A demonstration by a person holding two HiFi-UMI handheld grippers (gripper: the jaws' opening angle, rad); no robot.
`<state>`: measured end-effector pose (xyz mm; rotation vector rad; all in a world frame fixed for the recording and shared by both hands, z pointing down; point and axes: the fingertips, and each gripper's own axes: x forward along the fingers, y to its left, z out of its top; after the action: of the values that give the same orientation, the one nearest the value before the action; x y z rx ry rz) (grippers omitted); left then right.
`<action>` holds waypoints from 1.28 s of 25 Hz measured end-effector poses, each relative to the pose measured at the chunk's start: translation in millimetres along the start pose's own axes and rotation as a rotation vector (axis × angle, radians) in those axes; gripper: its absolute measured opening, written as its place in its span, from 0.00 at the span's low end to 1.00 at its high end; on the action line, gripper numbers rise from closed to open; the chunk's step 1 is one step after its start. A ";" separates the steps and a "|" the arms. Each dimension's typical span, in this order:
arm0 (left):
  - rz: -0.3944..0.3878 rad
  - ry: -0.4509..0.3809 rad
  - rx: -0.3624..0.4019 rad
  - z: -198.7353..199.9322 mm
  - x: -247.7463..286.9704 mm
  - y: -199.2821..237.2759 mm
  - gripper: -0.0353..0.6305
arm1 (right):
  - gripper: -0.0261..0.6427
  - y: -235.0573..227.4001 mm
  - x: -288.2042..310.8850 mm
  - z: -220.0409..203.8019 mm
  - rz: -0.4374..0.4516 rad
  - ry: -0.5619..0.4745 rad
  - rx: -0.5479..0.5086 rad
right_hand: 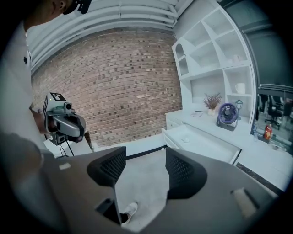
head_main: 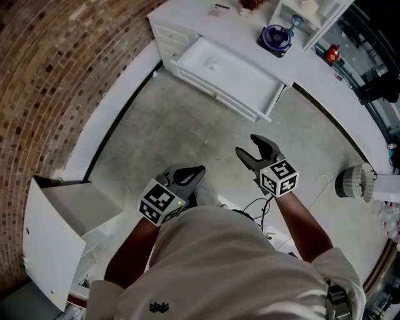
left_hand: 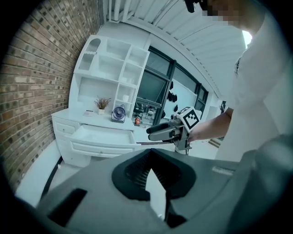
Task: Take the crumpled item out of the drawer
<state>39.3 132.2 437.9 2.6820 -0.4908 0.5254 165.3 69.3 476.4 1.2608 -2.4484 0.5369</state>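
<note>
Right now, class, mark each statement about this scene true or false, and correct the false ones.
1. The drawer stands open. True.
2. The right tongs grip the item from the drawer. False: they are open and empty, and a small white item lies in the drawer.
3. The left tongs are shut. True.
4. The fan stands on the floor. False: it stands on the desk top.
</note>
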 end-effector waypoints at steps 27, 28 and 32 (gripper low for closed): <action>0.163 -0.027 -0.101 79.2 7.8 261.5 0.06 | 0.41 -177.8 284.8 88.9 0.014 0.192 -0.149; 0.175 -0.026 -0.102 86.5 14.8 269.8 0.06 | 0.41 -189.6 296.1 87.0 0.021 0.206 -0.160; 0.213 -0.022 -0.119 113.0 41.0 297.5 0.06 | 0.40 -233.9 341.1 74.4 0.040 0.272 -0.196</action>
<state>-10.6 -184.8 440.6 2.5395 -0.7941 0.5083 161.2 -329.8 607.8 0.9926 -2.2401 0.4345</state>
